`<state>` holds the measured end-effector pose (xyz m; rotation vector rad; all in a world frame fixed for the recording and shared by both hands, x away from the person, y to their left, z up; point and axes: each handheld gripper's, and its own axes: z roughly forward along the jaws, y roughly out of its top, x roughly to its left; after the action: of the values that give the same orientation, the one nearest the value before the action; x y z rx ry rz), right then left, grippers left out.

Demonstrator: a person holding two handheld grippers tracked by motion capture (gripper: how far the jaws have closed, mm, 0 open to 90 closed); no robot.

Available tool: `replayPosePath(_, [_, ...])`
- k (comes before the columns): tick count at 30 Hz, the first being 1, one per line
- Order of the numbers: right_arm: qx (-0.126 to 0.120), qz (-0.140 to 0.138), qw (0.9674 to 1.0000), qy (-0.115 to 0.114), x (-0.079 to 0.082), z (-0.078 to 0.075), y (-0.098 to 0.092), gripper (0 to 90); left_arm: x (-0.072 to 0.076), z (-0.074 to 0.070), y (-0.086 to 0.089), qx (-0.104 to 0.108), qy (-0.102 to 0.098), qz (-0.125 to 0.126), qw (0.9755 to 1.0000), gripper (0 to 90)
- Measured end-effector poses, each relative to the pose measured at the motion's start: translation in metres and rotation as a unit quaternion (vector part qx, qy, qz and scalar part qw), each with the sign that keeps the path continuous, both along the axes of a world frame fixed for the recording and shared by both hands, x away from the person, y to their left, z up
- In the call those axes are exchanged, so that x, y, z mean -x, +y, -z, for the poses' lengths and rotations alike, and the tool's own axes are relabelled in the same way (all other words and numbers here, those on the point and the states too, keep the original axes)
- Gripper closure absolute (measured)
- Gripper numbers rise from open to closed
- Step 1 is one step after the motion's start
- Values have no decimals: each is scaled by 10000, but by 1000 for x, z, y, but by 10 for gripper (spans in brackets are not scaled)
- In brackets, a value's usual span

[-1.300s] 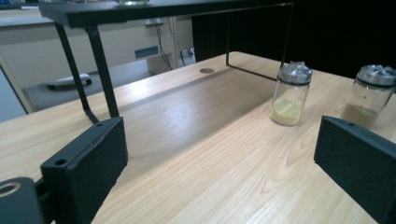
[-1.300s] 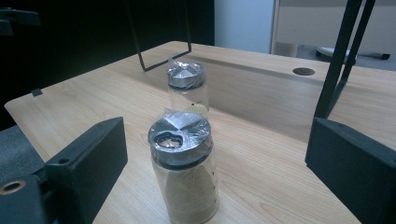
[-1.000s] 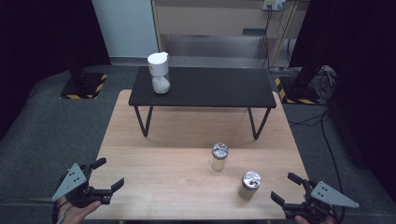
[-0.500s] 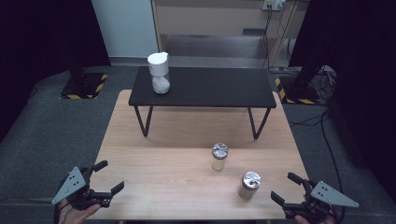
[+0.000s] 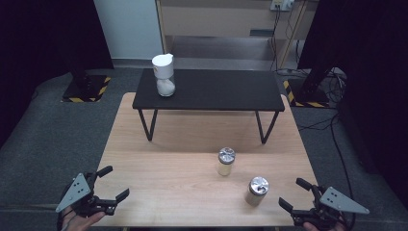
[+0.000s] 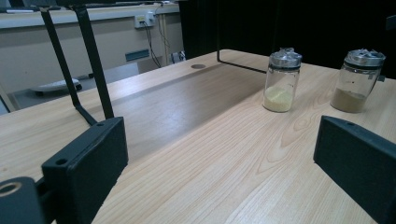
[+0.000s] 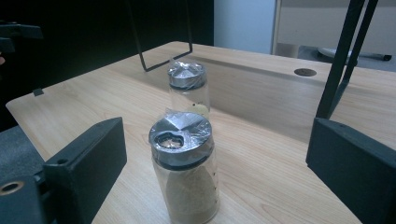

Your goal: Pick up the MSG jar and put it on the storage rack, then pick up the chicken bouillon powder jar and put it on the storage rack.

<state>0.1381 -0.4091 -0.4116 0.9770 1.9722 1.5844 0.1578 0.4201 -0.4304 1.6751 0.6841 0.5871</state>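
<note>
Grey carpet and dark curtains surround your work area, and the pale wooden table (image 5: pixel 168 159) spreads ahead of both claws. Beyond them, across the table's far part, stands the black bench (image 5: pixel 211 91), with a white-capped jar (image 5: pixel 163 75) on its left end, well away from either claw.

Your right gripper (image 5: pixel 300 199) sits at the table's near right corner, jaws spread wide and holding nothing. Just ahead of it and slightly to its left stands the brown-powder jar (image 5: pixel 256 191), upright, metal-capped and wrapped in clear film; in the right gripper view this jar (image 7: pixel 185 163) rises between the jaws but touches neither. Behind it stands the yellow-powder jar (image 5: pixel 225 161), upright and apart.

Your left gripper (image 5: pixel 113 185) waits at the near left edge, jaws also wide and empty, both jars well off to its right.
</note>
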Motion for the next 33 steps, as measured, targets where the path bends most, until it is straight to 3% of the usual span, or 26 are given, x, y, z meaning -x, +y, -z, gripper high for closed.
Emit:
replayPosePath(17, [5, -29, 10000, -68, -1, -4, 0, 31, 0, 0, 1, 38, 43, -15, 10000, 16])
replayPosePath(33, [32, -358, 9994, -28, -21, -20, 5, 36, -2, 1, 0, 53, 83, 26, 9999, 16])
